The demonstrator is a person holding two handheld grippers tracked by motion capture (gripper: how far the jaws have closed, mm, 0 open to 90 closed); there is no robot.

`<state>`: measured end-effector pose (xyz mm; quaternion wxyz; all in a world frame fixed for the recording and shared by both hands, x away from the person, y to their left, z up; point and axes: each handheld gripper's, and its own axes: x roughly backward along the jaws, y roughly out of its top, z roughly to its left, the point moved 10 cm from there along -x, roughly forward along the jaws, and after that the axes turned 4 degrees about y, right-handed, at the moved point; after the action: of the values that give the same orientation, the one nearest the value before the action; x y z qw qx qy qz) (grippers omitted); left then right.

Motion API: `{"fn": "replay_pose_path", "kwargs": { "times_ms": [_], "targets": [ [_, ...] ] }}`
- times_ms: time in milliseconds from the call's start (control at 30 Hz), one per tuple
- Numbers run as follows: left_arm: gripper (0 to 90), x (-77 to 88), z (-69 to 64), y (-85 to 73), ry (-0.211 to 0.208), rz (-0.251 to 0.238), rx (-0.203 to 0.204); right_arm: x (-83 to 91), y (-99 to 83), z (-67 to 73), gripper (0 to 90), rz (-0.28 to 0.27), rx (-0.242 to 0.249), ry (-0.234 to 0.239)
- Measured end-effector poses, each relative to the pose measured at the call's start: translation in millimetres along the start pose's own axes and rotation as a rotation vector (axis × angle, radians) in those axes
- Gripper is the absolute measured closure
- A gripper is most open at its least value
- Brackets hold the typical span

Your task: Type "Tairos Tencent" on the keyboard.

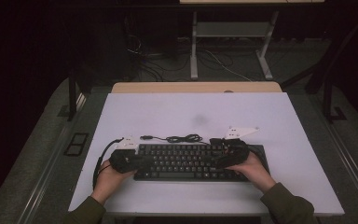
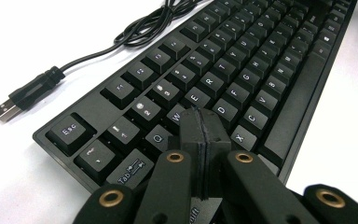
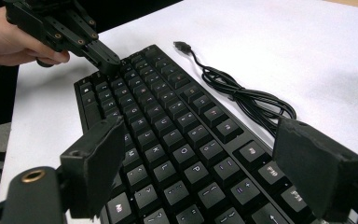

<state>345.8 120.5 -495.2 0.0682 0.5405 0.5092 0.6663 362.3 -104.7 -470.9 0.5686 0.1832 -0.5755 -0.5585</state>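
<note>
The black keyboard (image 1: 186, 162) lay on the white table (image 1: 279, 121); the left gripper (image 2: 200, 128) pressed its closed, empty jaws near the W key, while the right gripper (image 3: 209, 168) hovered wide open, holding nothing.

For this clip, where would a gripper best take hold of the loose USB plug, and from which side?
Grip the USB plug by its thick black moulded body, not the bare metal tip. It lies flat on the white table behind the keyboard, apart from it, so coming straight down from above with a jaw on each long side looks best. The coiled cable trails off one end, leaving both sides free.
</note>
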Motion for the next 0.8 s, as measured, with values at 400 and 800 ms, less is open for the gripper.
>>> {"fn": "replay_pose_path", "kwargs": {
  "times_ms": [400,800],
  "targets": [
    [89.4,-2.5,-0.1,-2.0,0.005,0.014,-0.002,-0.2,-0.1,0.2,16.6,0.002,0.0,0.001],
    [89.5,-4.5,-0.7,-4.2,0.0,0.032,-0.004,0.2,0.3,-0.2,16.6,-0.001,0.0,-0.001]
  ]
}}
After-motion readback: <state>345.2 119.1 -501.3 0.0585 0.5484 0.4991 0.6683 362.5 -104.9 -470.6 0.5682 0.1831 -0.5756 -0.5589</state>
